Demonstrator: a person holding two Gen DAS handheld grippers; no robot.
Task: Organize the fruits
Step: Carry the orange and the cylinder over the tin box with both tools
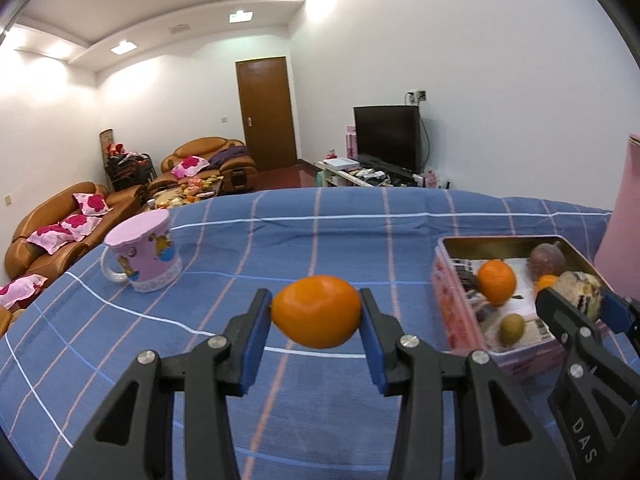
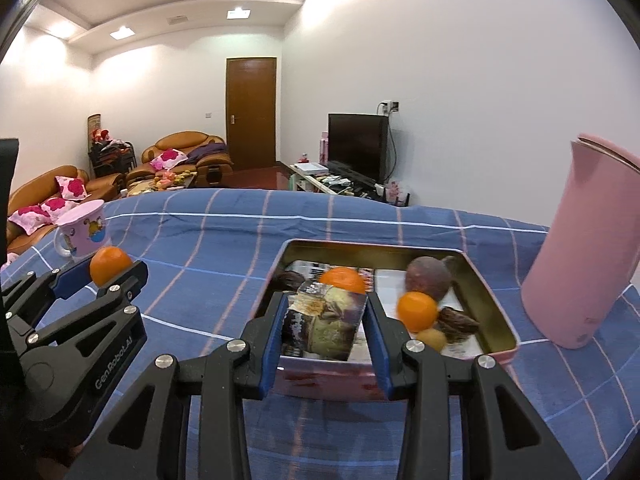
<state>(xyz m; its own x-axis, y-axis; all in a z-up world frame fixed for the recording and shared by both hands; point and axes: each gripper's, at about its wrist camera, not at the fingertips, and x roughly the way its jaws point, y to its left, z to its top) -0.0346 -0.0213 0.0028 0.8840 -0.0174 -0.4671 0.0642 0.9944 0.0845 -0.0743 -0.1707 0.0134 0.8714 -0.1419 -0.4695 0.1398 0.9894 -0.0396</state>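
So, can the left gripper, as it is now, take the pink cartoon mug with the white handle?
Probably not yet. The left gripper is shut on an orange mandarin, so its jaws are full. The path over the blue checked cloth to the pink cartoon mug looks free.

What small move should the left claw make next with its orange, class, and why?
Probably carry it right, over the open tin. The left claw grips an orange above the blue cloth, and the tin already holds other oranges.
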